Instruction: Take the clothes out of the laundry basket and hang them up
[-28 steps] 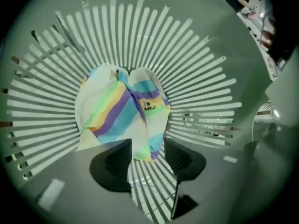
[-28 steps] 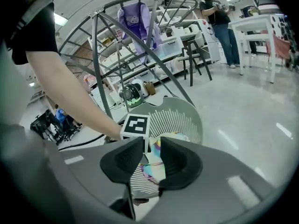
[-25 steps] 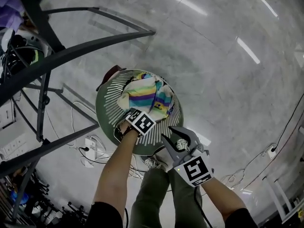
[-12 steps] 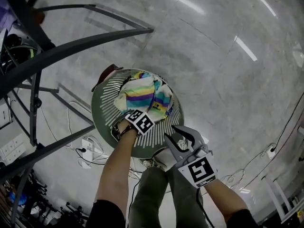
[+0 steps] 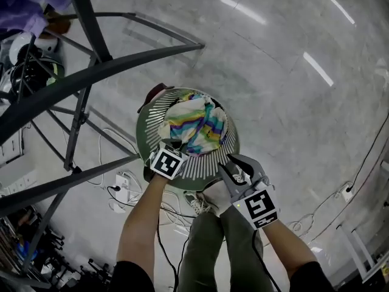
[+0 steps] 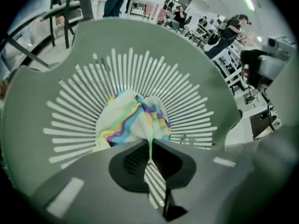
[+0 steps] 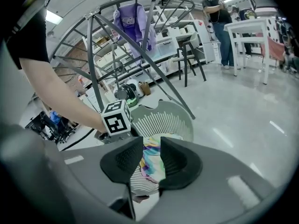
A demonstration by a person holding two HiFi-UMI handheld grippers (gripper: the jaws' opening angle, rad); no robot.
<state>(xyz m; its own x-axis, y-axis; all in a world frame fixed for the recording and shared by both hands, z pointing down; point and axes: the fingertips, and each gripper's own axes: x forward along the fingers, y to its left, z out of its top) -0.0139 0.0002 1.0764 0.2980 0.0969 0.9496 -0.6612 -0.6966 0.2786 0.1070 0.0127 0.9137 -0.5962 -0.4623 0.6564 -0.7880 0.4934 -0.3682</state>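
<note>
Far left: dark metal drying rack (image 5: pixel 91 72), with curved tubes and slanted legs. A purple garment (image 5: pixel 24 5) hangs on it at the top corner. Below the rack: white power strip (image 5: pixel 121 183) and loose cables (image 5: pixel 101 157) lying on the ground. Centre: round green laundry basket (image 5: pixel 214 163) with a slotted wall, upright, just beside the rack's legs. Contents: one striped garment (image 5: pixel 196 125) in bands of yellow, teal, purple and white, bunched inside the basket toward its far side. Left gripper (image 5: pixel 172 145): reaches steeply down over the near rim of the basket, marker cube uppermost. Its jaws have just been closing and now stand pressed together on a thin fold of the striped garment, which runs up from the heap into the pinch. Below centre: the person's legs in olive trousers (image 5: pixel 206 248), with one pale shoe (image 5: pixel 214 201) just beside the basket. Right gripper (image 5: pixel 236 165): held near the basket's near-right edge, outside it, tilted downward. Its jaws are partly spread with nothing between them; the garment shows only in the background through the gap. Right: pale polished floor (image 5: pixel 304 114), streaked with reflected ceiling light.
</note>
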